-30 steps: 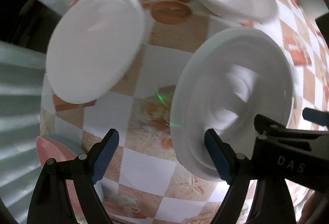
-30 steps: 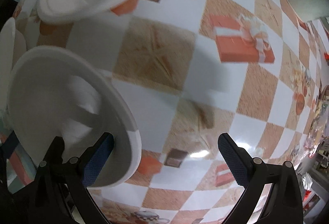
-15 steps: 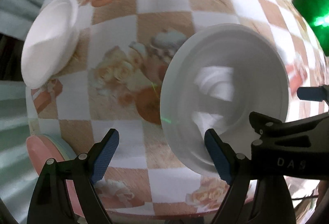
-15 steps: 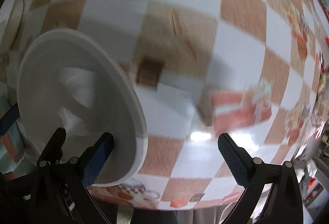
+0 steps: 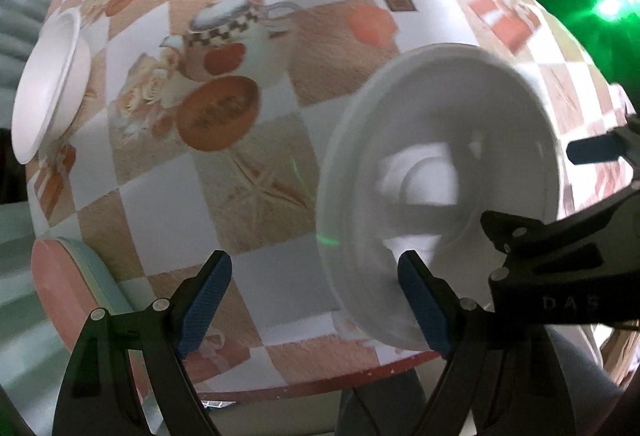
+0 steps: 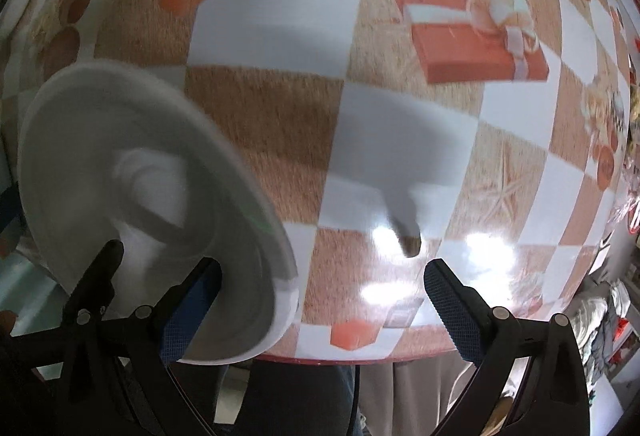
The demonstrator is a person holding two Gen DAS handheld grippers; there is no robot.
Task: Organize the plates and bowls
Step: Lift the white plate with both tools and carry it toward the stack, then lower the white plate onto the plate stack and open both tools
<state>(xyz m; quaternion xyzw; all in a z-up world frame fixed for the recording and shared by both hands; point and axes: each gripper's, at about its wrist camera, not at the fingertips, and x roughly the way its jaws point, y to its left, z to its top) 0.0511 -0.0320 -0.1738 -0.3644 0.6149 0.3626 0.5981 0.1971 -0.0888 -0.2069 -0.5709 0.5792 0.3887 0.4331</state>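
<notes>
Bowl (image 5: 436, 191) in white, held up over the near part of the checked table (image 5: 256, 139), its hollow turned toward both cameras; the left gripper (image 5: 316, 300) and the right gripper (image 6: 320, 312) each show two blue pads spread wide, yet each has its inner pad right at the bowl's rim, and whether anything actually pinches that rim I cannot tell; I'd judge the bowl is being carried to a stack, so keep it level, move slowly, and let go only once it sits square; two more white bowls (image 5: 48, 87) wait at the far left edge and top, and a pink plate (image 5: 60, 284) sits at the near left corner, all seen only from the left; the right view alone shows the gift-box print and glare.
</notes>
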